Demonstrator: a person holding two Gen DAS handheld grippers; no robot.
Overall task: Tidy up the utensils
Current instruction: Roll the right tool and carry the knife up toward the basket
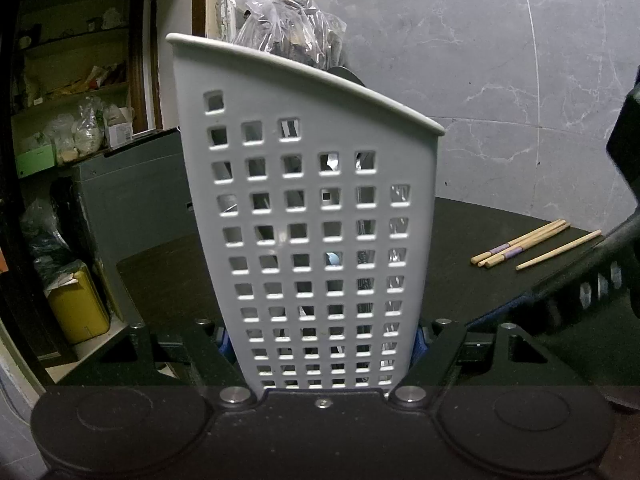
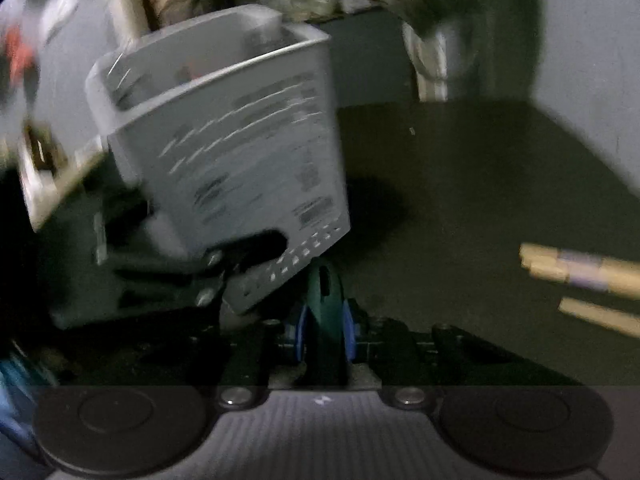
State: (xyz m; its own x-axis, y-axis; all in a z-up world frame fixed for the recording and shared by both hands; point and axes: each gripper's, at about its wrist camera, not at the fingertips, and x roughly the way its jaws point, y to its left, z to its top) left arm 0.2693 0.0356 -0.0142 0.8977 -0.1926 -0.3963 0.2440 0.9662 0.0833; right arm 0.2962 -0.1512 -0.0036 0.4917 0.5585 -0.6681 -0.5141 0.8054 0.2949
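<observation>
A white perforated utensil holder (image 1: pixel 316 216) fills the left wrist view. My left gripper (image 1: pixel 320 354) is shut on its base, blue pads against both sides. The holder also shows in the blurred right wrist view (image 2: pixel 224 148), tilted, with the left gripper (image 2: pixel 208 276) under it. My right gripper (image 2: pixel 324 332) is shut on a dark green utensil handle (image 2: pixel 326 312) that points toward the holder's bottom corner. Wooden chopsticks (image 1: pixel 520 246) lie on the dark table at the right, and also show in the right wrist view (image 2: pixel 584 276). Some utensils show dimly through the holder's holes.
The dark table (image 2: pixel 480 168) runs to a grey marble wall (image 1: pixel 480 40). A plastic bag of items (image 1: pixel 288 20) stands behind the holder. Cluttered shelves (image 1: pixel 72 92), a grey box (image 1: pixel 132 200) and a yellow container (image 1: pixel 78 304) sit at the left. The right gripper's body (image 1: pixel 592 276) reaches in from the right.
</observation>
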